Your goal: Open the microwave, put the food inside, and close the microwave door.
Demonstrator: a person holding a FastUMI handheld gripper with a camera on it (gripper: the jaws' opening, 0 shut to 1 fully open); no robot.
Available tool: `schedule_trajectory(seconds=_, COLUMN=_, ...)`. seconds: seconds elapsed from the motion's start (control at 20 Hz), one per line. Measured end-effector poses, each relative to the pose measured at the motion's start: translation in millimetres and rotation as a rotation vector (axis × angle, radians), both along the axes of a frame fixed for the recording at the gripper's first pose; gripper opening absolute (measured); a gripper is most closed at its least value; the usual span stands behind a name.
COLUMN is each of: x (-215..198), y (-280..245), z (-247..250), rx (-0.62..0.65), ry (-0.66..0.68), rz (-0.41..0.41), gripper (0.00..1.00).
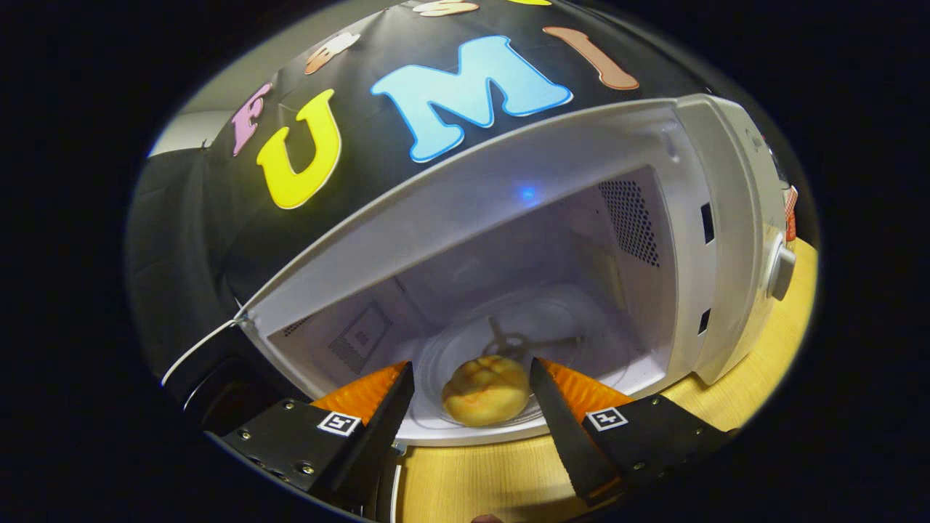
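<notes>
Lower centre of frame: gripper (471,396) with fingers spread wide, touching nothing; the bun (485,390) sits between them on the glass turntable (574,341) inside the open microwave (719,240). Bun probably light, soft, crushable; grip its sides gently

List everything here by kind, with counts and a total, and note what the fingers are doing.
Microwave, door open: 1
Bun on the glass turntable: 1
Wooden table: 1
Gripper, fingers open either side of the bun: 1
Total: 5
</notes>
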State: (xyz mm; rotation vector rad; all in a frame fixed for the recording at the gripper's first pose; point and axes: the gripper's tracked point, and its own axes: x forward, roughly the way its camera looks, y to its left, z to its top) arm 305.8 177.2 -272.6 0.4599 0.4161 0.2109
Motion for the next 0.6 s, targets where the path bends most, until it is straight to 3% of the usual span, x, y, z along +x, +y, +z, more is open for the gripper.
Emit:
schedule_trajectory(seconds=0.25, x=-46.0, y=-2.7, z=60.5, rx=-0.049, ry=-0.105, rz=0.069, gripper=0.97)
schedule_trajectory(seconds=0.6, x=-114.0, y=-19.4, z=132.1, rx=-0.114, ry=-0.227, rz=0.083, gripper=0.97)
